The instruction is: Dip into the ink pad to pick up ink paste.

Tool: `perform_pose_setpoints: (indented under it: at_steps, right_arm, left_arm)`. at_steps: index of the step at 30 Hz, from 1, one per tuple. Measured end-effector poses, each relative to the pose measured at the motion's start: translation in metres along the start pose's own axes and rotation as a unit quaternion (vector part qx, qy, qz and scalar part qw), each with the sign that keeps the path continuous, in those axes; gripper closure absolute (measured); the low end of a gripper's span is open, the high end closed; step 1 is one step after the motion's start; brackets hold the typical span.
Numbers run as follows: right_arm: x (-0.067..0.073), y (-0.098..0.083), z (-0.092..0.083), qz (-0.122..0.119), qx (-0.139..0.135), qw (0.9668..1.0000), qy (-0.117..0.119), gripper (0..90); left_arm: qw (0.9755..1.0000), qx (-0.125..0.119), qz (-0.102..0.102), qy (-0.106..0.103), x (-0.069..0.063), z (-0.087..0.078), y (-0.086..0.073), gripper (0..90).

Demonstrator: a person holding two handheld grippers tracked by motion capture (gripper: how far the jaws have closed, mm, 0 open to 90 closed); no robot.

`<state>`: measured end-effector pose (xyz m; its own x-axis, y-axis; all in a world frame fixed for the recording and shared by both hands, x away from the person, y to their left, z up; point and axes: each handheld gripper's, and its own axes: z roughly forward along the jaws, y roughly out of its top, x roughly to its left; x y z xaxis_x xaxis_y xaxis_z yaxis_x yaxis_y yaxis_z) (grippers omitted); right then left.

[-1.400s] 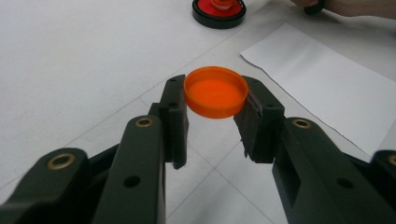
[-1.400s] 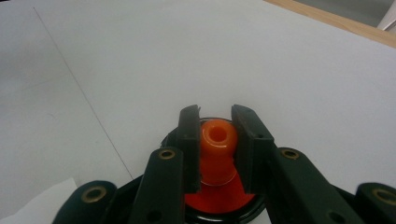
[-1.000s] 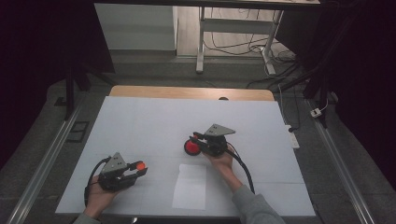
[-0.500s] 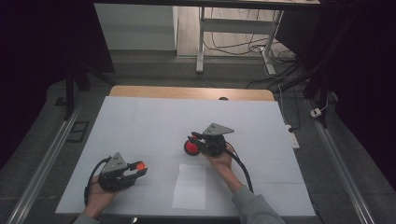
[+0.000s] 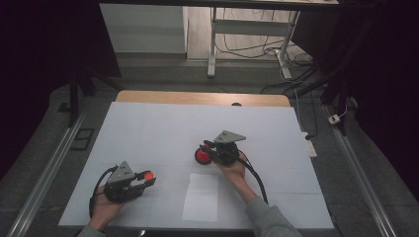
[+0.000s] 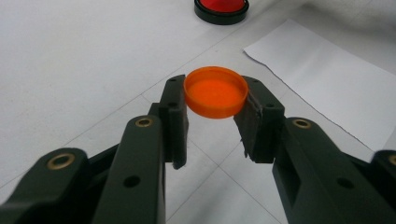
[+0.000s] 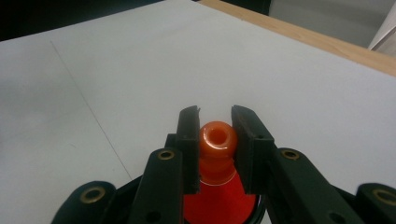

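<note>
two grippers, each one holding an orange-red part over a white table.
the left gripper, at the lower left of the high view, is closed on a flat orange cap. the right gripper, near the middle, is closed on the neck of an orange bottle with black base. a white paper sheet lies at the lower middle, between the hands.

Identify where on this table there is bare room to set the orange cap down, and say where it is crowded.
Bare: the wide white sheet between the wooden far edge and the grippers, and the right side beyond the right gripper. Crowded: the near middle, where the left gripper holding the orange cap, the paper slip and the red cone on its black base sit close.
</note>
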<state>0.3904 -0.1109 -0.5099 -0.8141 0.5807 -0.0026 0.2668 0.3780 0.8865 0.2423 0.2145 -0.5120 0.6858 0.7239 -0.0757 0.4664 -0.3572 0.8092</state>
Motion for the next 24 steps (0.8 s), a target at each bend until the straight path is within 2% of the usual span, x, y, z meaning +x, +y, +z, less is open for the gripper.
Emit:
perform_pose_setpoints:
  at_steps: [17,24]
  right_arm:
    - [-0.003,-0.009,0.012,0.005,0.027,0.9996,-0.003,72.0]
    - [-0.003,-0.01,0.015,0.003,0.029,0.9996,-0.006,72.0]
  left_arm:
    - [1.0,0.003,0.001,-0.003,0.0,0.001,0.0,64.8]
    - [1.0,0.004,0.001,-0.002,0.0,0.001,-0.001,64.8]
